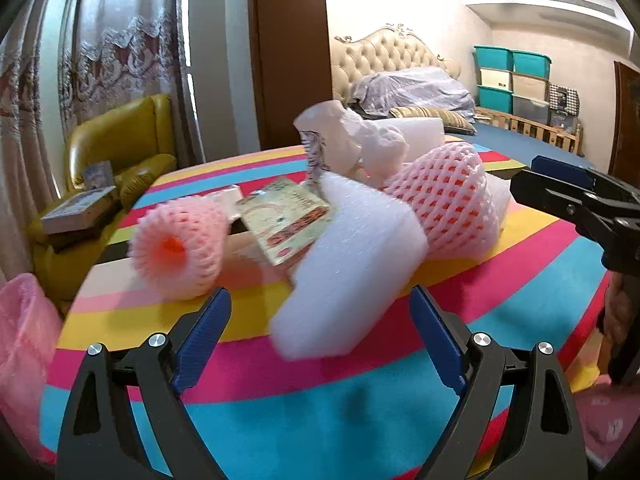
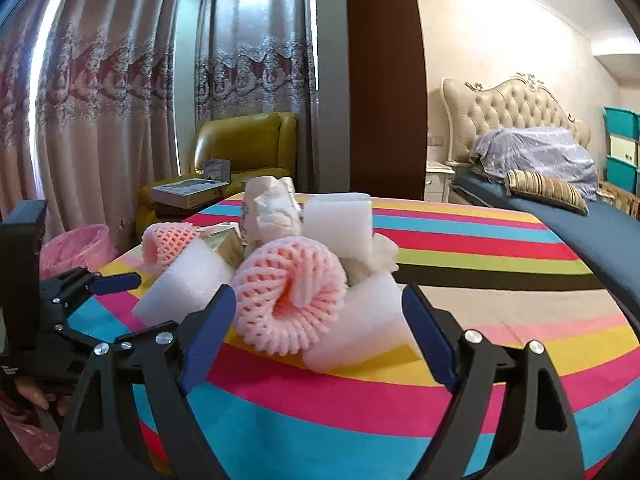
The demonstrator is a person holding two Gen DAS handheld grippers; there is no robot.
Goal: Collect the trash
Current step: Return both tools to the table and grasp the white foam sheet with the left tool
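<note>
Striped cloth (image 1: 360, 408) in pink, blue and yellow is spread over the table, and the trash is heaped on it in one loose pile. In the left wrist view, a pink foam net (image 1: 180, 252) is seen at about ten o'clock from the left tongs (image 1: 320, 332), with a printed packet (image 1: 286, 220) lying just beside it. A white foam sheet (image 1: 352, 276) is folded at twelve o'clock, its near end reaching between the blue pads without being touched by them. A second pink net (image 1: 444, 200) is placed at one o'clock, and crumpled white paper (image 1: 348, 136) is piled behind it. The left tongs are held released, with nothing gripped.

In the right wrist view, the second pink net (image 2: 288, 296) is curled at twelve o'clock from the right tongs (image 2: 316, 328), resting on a white foam piece (image 2: 368, 324). A white foam block (image 2: 338, 216) is set farther back. The right tongs are spread wide too and nothing is pinched by the pads.

A bin lined with a pink bag (image 2: 76, 248) is stood at nine o'clock, off the table edge. A yellow armchair (image 2: 244, 148) is seen beyond, and a bed (image 2: 552, 188) is placed at two o'clock.
</note>
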